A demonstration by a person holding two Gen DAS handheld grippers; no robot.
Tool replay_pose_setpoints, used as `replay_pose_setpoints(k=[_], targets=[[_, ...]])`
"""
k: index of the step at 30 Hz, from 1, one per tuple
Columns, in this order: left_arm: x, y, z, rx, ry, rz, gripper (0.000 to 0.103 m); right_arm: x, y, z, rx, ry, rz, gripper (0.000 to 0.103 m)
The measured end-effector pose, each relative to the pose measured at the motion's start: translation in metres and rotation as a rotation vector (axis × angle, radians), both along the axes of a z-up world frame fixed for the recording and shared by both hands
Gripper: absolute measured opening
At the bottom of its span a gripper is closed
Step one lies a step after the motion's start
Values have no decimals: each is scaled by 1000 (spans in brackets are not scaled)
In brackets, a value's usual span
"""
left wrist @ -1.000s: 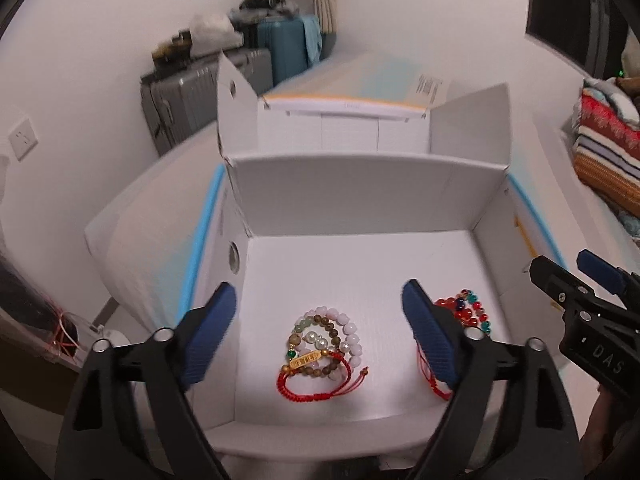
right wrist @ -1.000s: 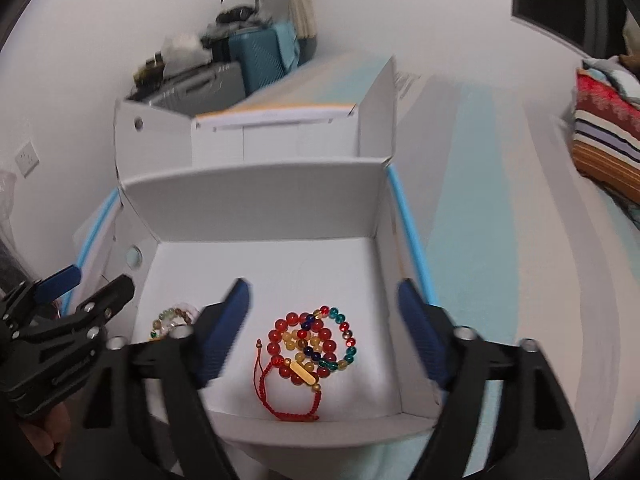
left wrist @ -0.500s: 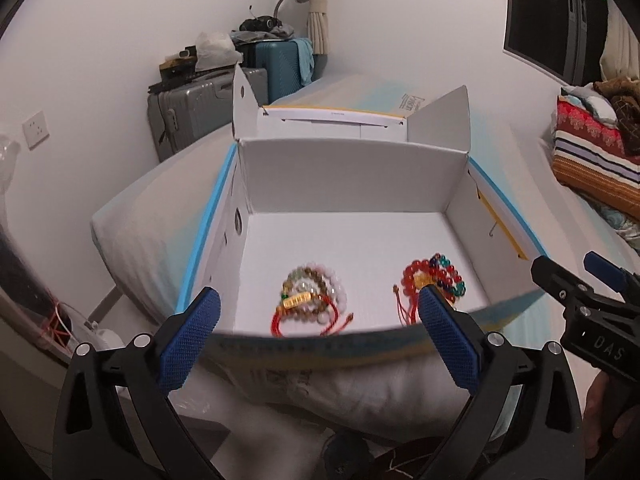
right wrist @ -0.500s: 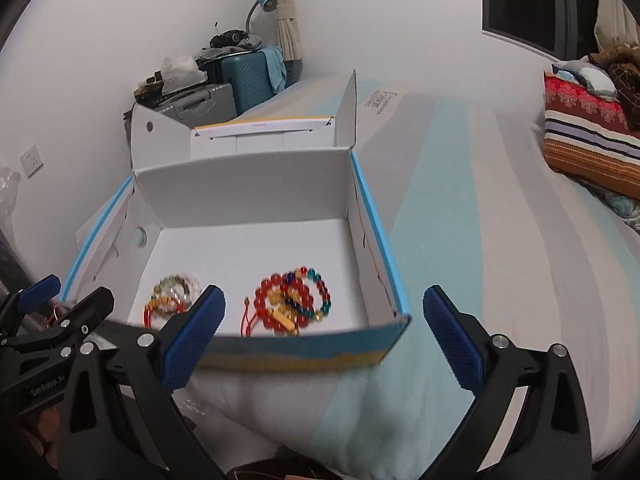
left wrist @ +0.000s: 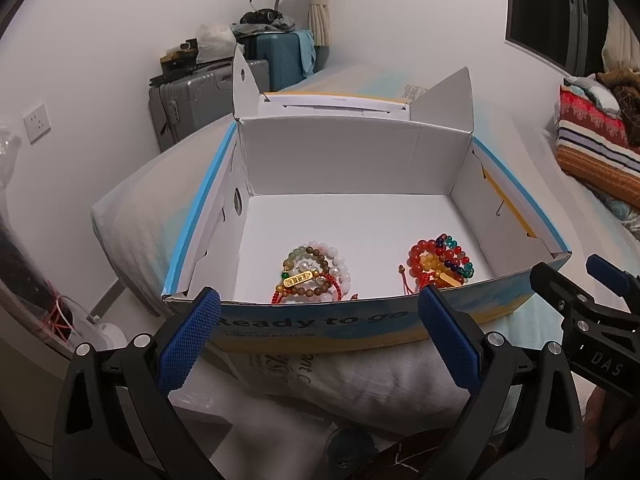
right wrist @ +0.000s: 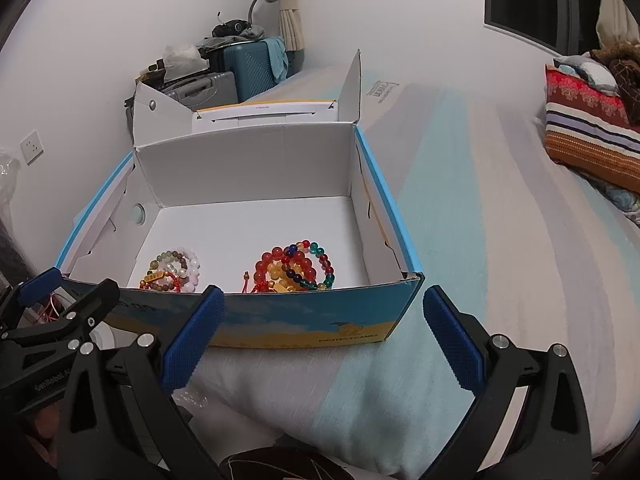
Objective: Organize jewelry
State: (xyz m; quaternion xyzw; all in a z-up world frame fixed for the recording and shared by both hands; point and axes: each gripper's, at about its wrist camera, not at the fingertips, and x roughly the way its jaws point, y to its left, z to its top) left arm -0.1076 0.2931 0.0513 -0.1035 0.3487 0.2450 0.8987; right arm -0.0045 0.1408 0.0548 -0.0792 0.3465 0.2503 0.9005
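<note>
An open cardboard box [left wrist: 360, 320] [right wrist: 312, 320] with white inside walls sits on the bed. Inside lie two piles of bead bracelets: a pale pink, green and brown pile [left wrist: 314, 276] [right wrist: 174, 270] at the left, and a red, yellow and teal pile [left wrist: 438, 262] [right wrist: 298, 266] at the right. My left gripper [left wrist: 318, 334] is open and empty, in front of the box's near wall. My right gripper [right wrist: 320, 332] is open and empty, also outside the near wall. Each gripper shows at the edge of the other's view.
The box rests on a pillow [left wrist: 352, 372] on a striped bed [right wrist: 500, 240]. Its lid flaps [left wrist: 360, 104] stand up behind. Suitcases [left wrist: 208, 100] stand against the far wall. Folded striped blankets [right wrist: 588, 136] lie at the right.
Both grippers have pulled back and up out of the box, from hovering over the bracelet piles to outside its near wall. The bracelets stayed in place.
</note>
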Motion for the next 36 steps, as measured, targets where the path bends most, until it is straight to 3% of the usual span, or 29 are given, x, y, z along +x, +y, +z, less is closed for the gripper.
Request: replay_pose_setpoints(k=[28, 36], targets=[[6, -11, -3, 23, 26, -11, 97, 1, -1, -7, -12, 22, -7, 95], [0, -8, 0, -5, 14, 1, 97, 0, -2, -8, -10, 24, -8, 95]])
